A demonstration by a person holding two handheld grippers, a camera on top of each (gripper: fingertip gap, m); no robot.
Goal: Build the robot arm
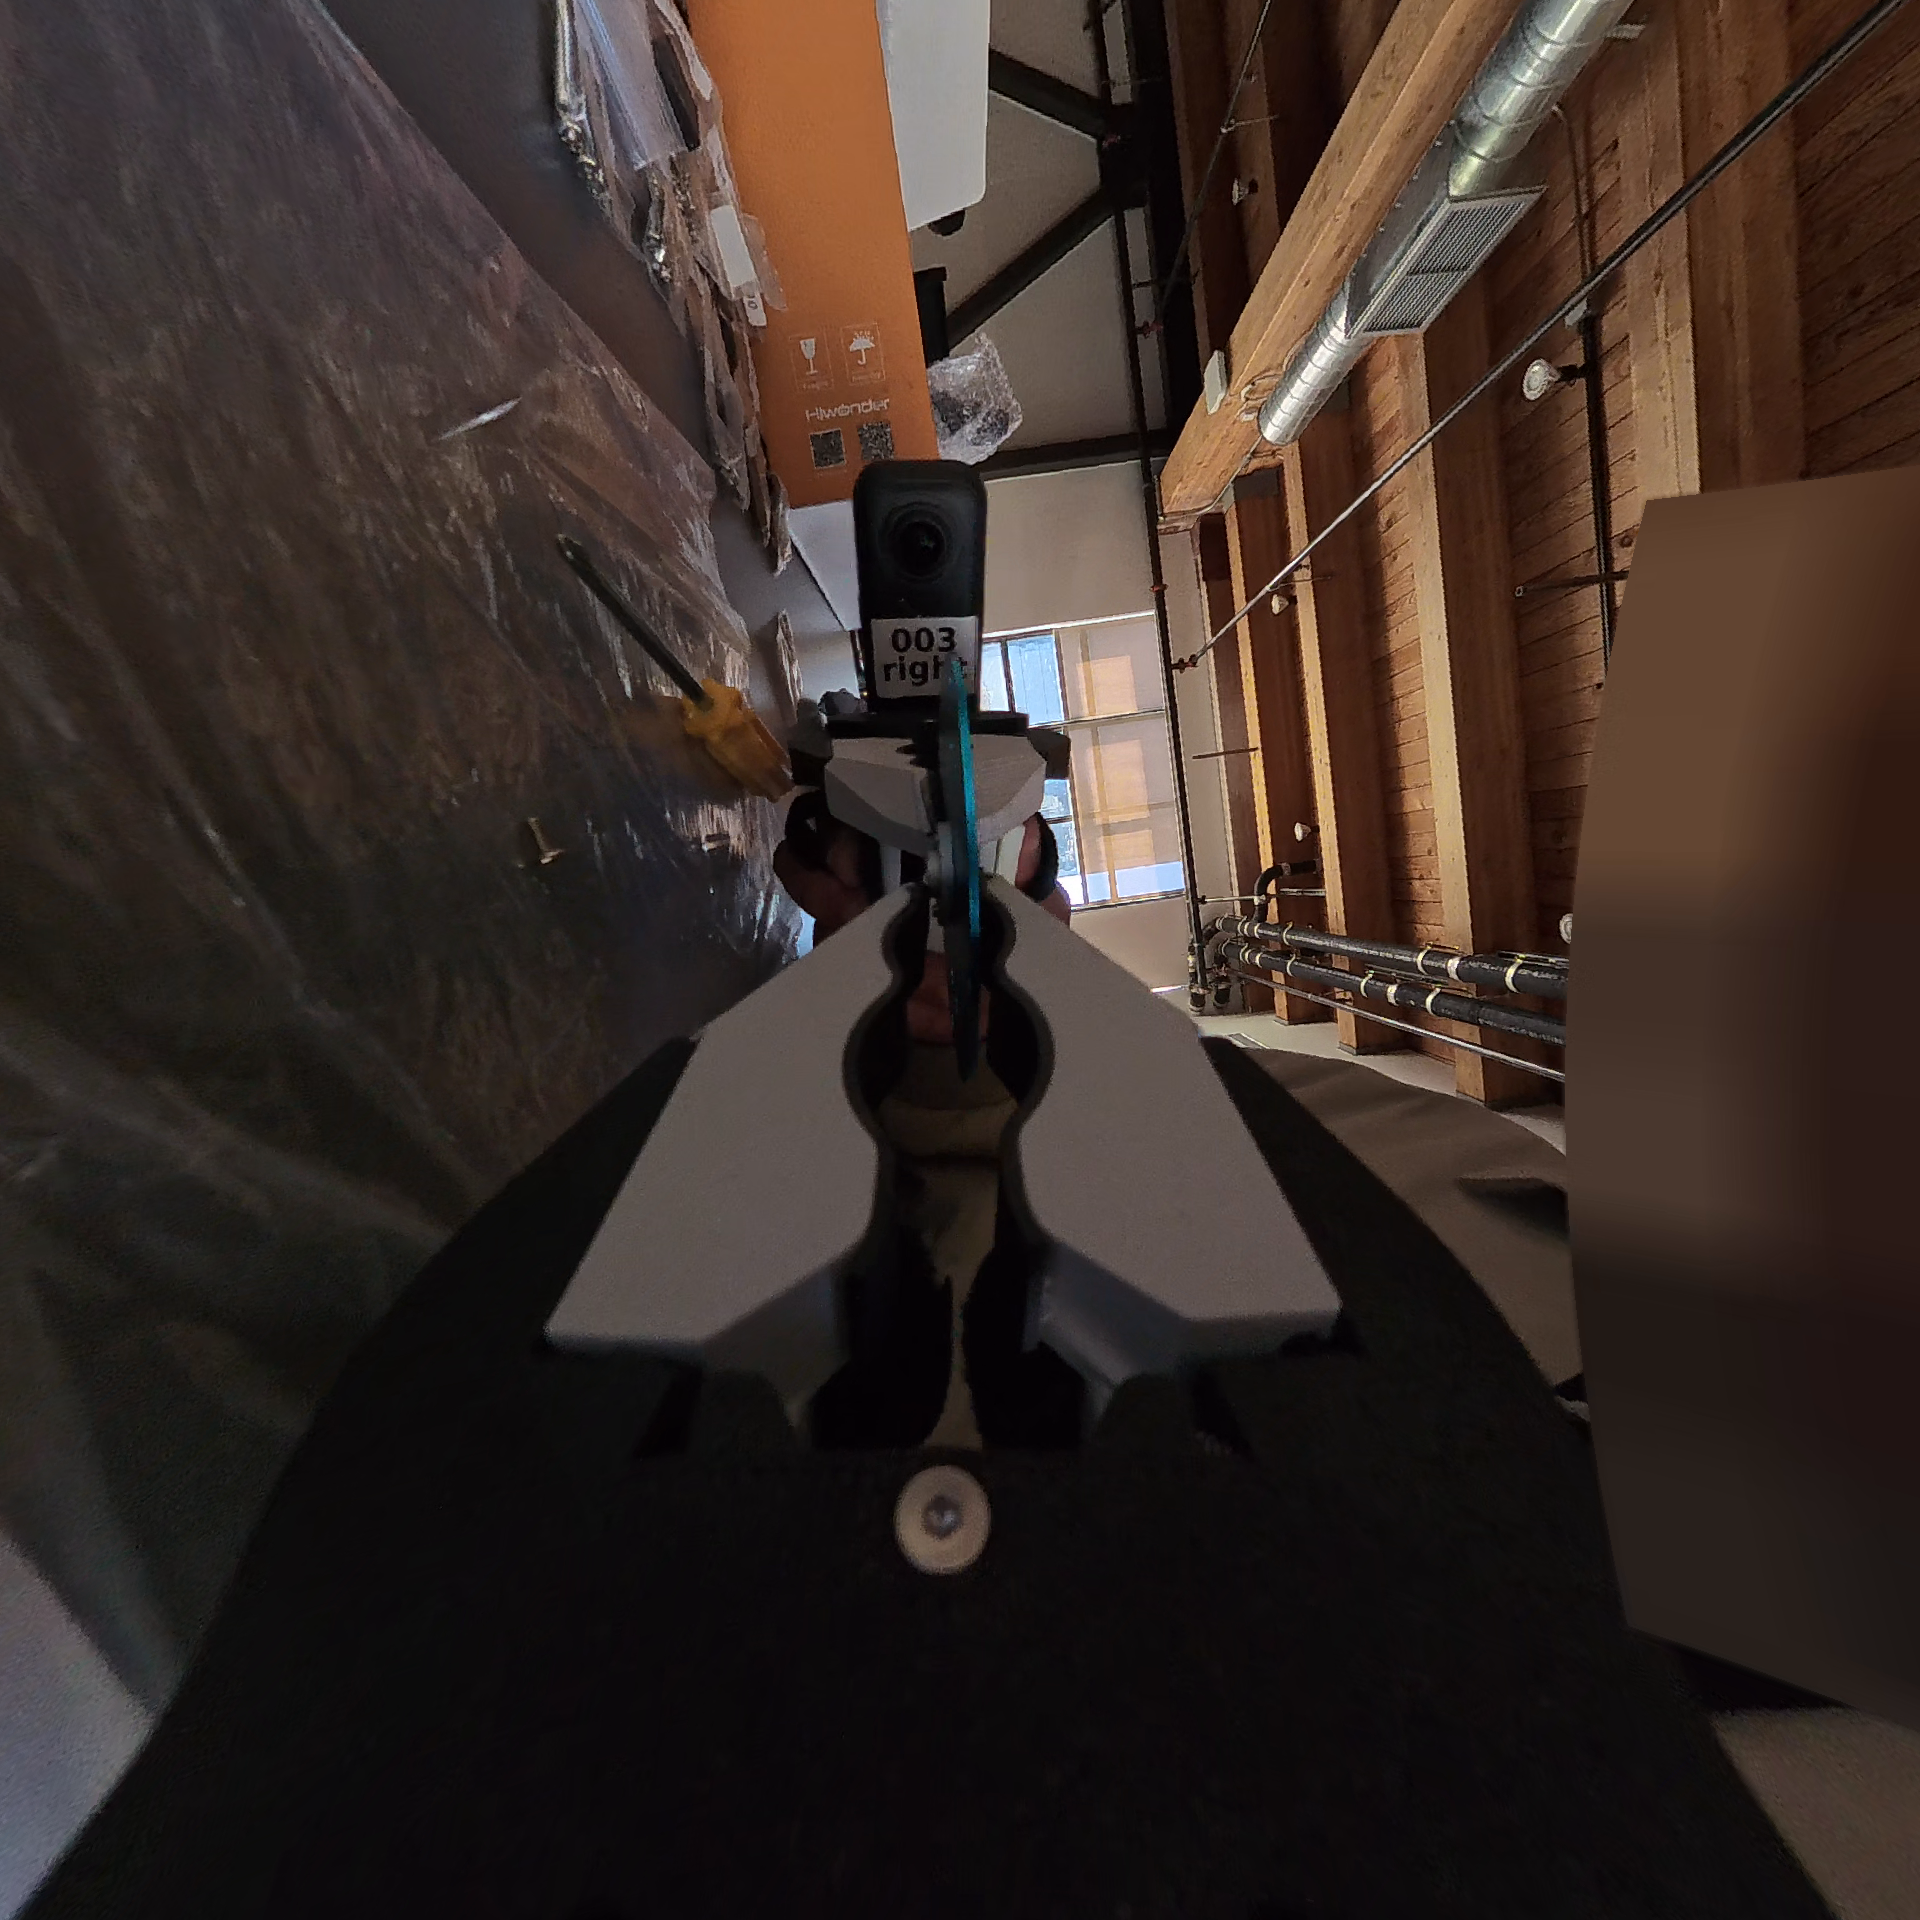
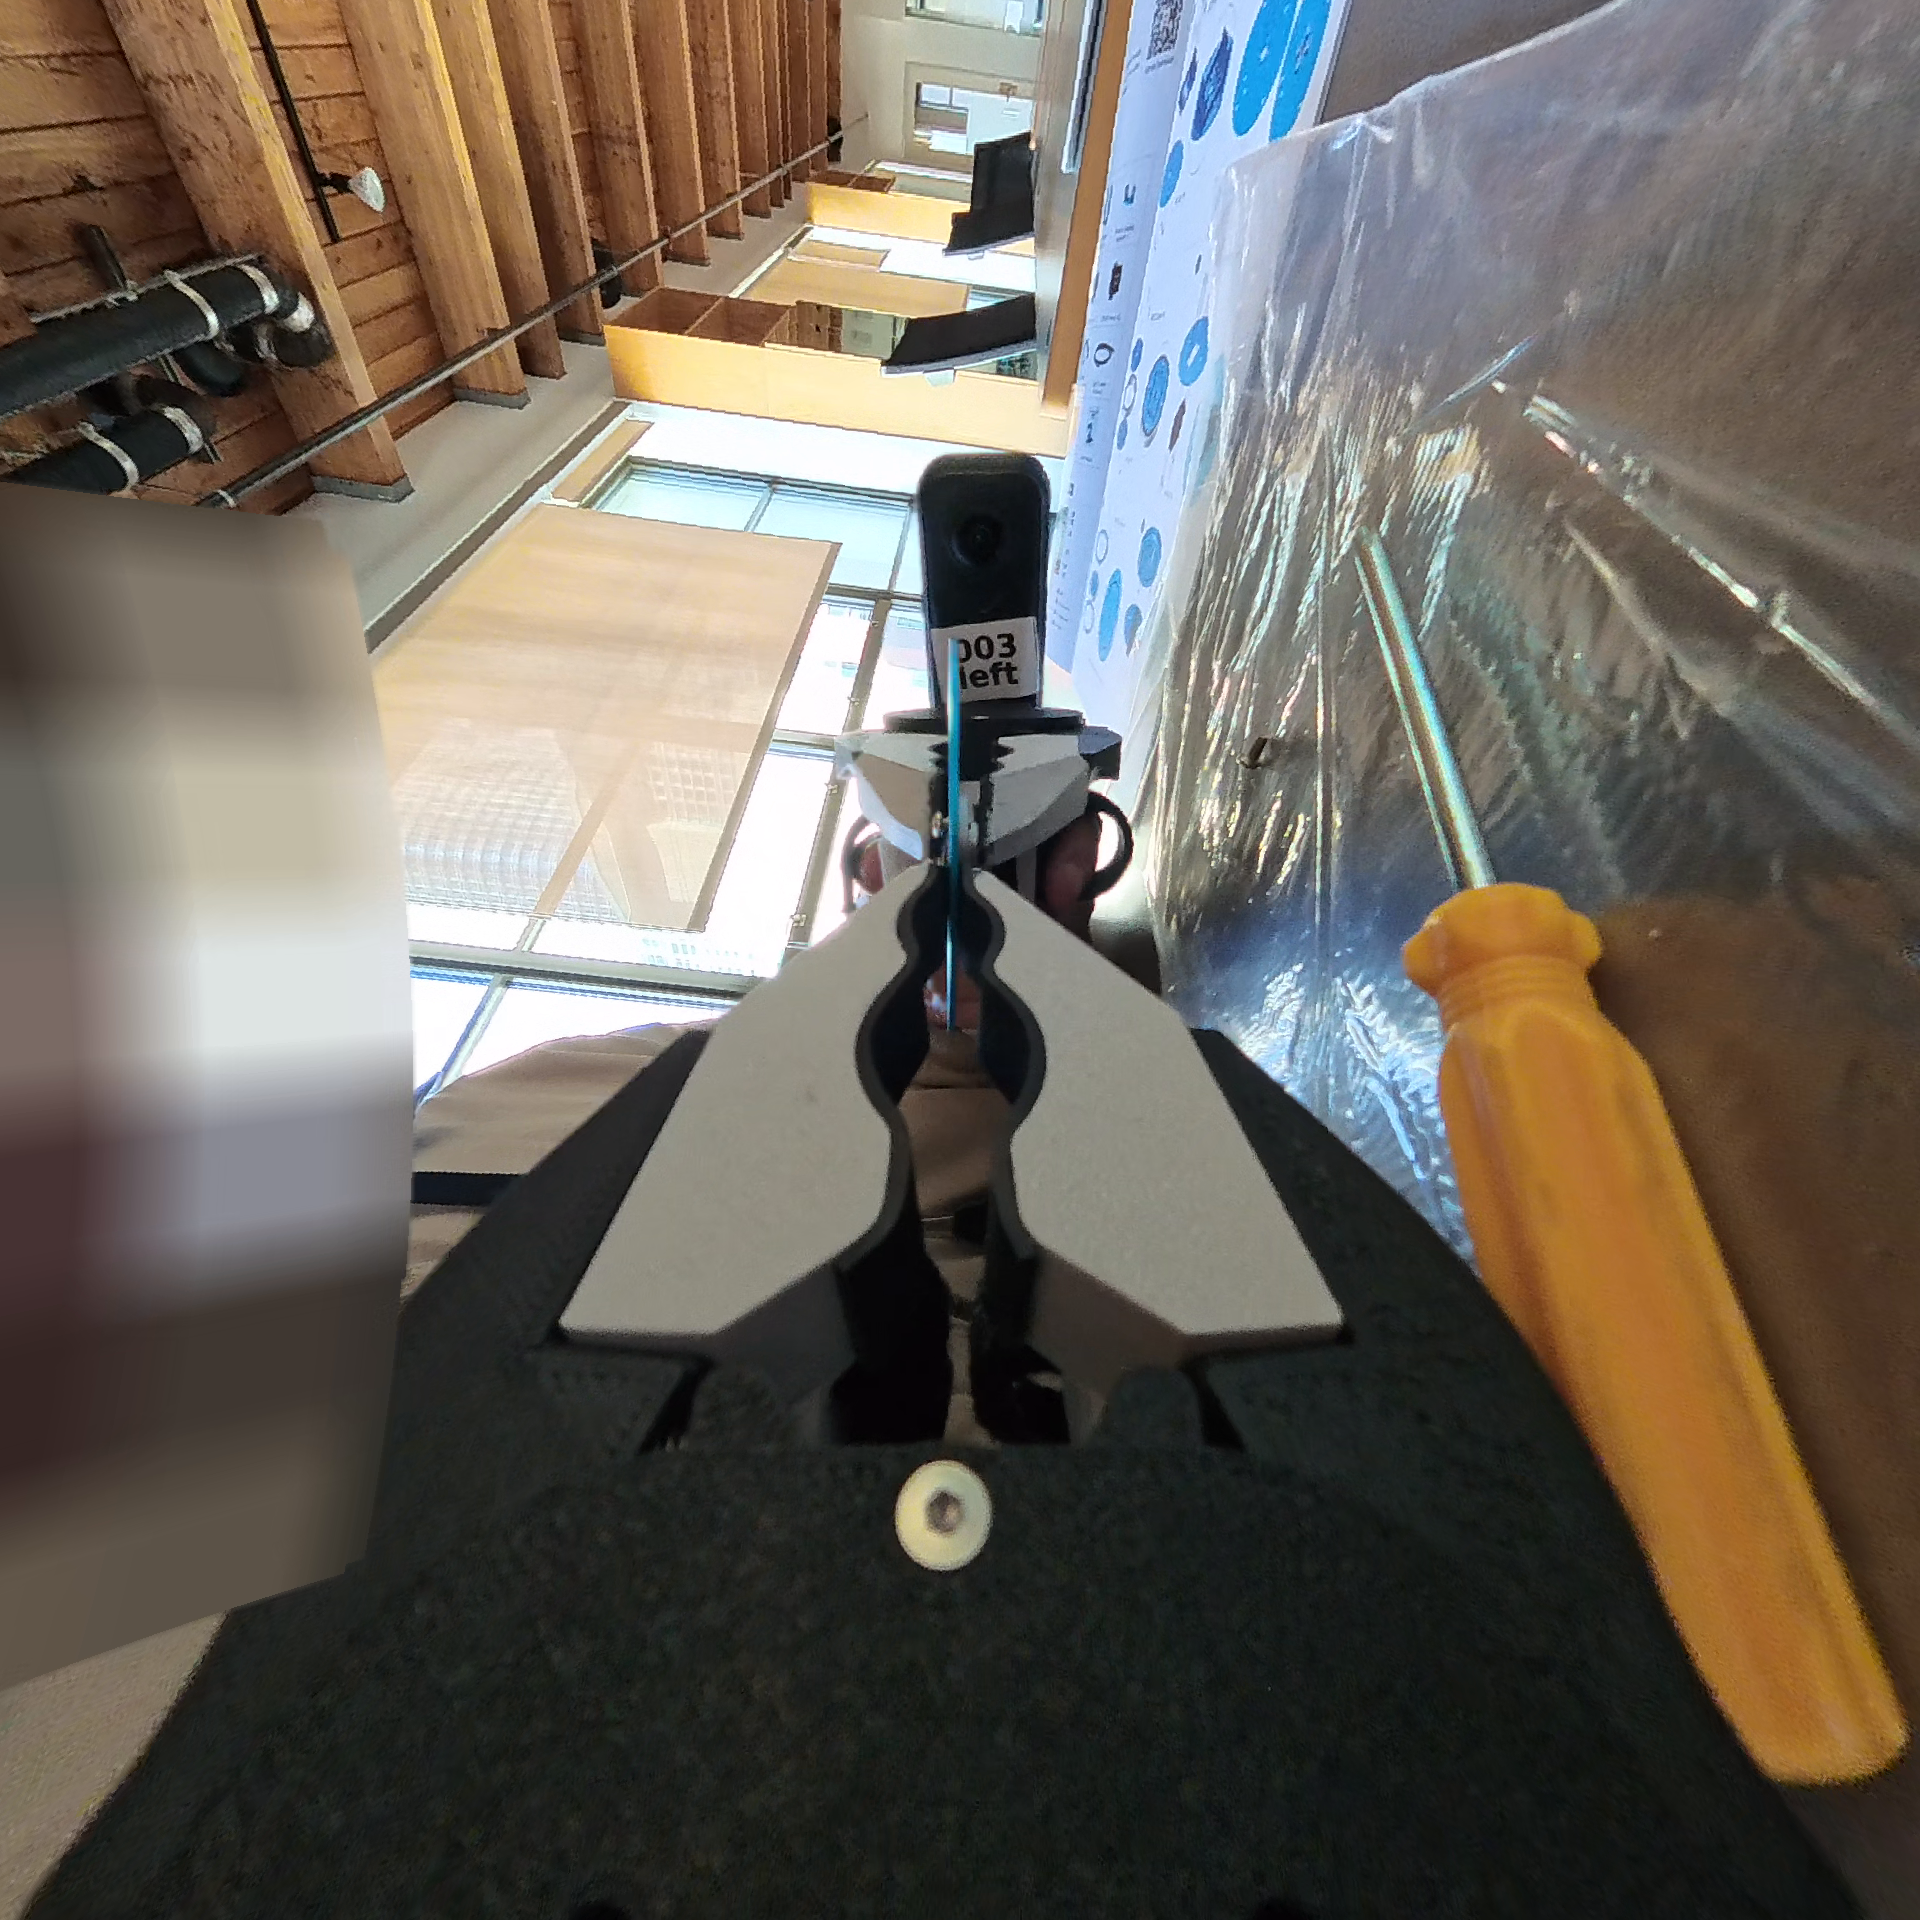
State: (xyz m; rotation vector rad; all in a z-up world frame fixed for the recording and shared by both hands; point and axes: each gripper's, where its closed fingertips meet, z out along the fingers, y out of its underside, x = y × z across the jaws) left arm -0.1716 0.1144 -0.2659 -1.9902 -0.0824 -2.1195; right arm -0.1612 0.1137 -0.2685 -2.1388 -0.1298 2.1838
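Observation:
A thin blue plate (image 1: 961, 790) is seen edge-on between the two grippers, which face each other tip to tip. My left gripper (image 1: 951, 902) is shut on one edge of it. My right gripper (image 2: 951, 885) is shut on the opposite edge of the plate (image 2: 953, 800). Each gripper shows in the other's view, the right one (image 1: 940, 826) in the left wrist view and the left one (image 2: 971, 800) in the right wrist view, each with a black camera above it. A gloved hand holds each. The plate's flat faces are hidden.
A yellow-handled screwdriver (image 2: 1621, 1299) lies on the plastic-wrapped table (image 2: 1558, 520), close beside my right gripper; it also shows in the left wrist view (image 1: 727, 727). A small screw (image 1: 540, 844) lies nearby. An orange box (image 1: 831, 260) and a sheet of blue part pictures (image 2: 1153, 364) stand farther off. Less than 4 cm separates the two grippers' tips. Between my right fingertips and the yellow-handled screwdriver (image 2: 1621, 1299) there is roughly 11 cm.

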